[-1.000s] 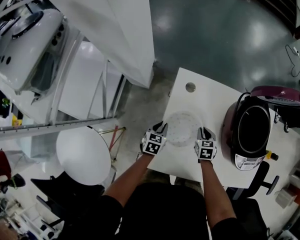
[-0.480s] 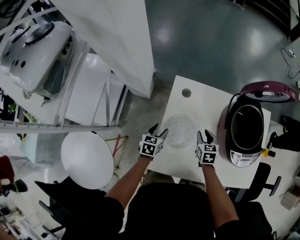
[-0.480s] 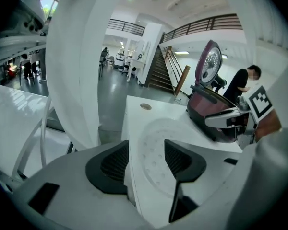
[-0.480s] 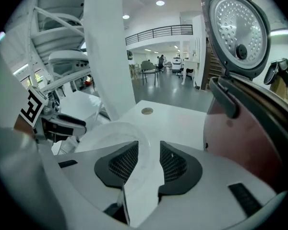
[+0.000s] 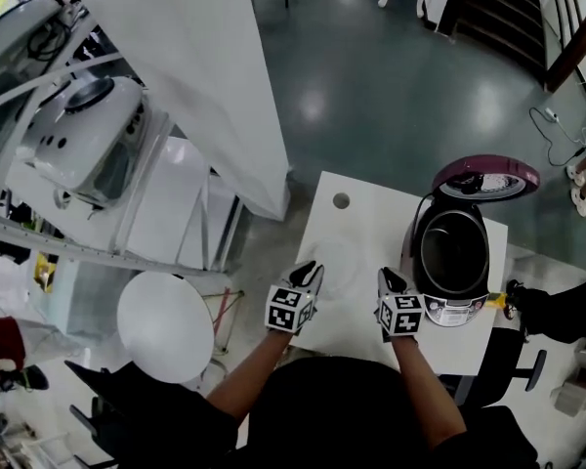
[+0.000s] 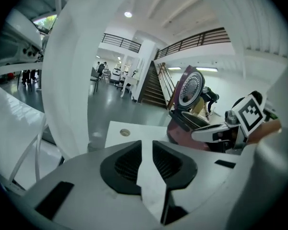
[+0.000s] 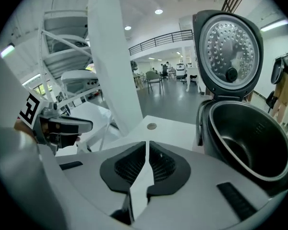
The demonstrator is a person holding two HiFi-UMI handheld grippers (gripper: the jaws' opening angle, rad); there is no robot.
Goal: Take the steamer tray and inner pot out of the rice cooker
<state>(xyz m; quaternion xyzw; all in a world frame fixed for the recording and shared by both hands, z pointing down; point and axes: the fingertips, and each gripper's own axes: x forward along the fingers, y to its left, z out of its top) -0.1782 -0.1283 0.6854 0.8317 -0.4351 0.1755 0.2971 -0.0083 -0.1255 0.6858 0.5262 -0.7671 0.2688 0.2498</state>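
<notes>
The clear round plastic steamer tray [image 5: 342, 262] seemed to lie on the white rectangular table [image 5: 356, 213], showing only as a faint outline in the head view, just beyond and between the two grippers. So the first half of the task looked done. The dark metal inner pot [image 7: 249, 133] still sat in the maroon rice cooker [image 5: 422, 296] on the right side of the table, its domed lid [image 5: 486, 177] standing open at the far side.

The left gripper [image 6: 147, 145] had just been closing and hung released with a narrow gap, only bare table showing between its jaws. The right gripper [image 7: 147, 145] had likewise been closing and was all but clenched on nothing, near the cooker's left side.

The pot was judged next. That would call for both grippers to swing right, reopen, and take its thin rim on opposite sides for a straight lift.
</notes>
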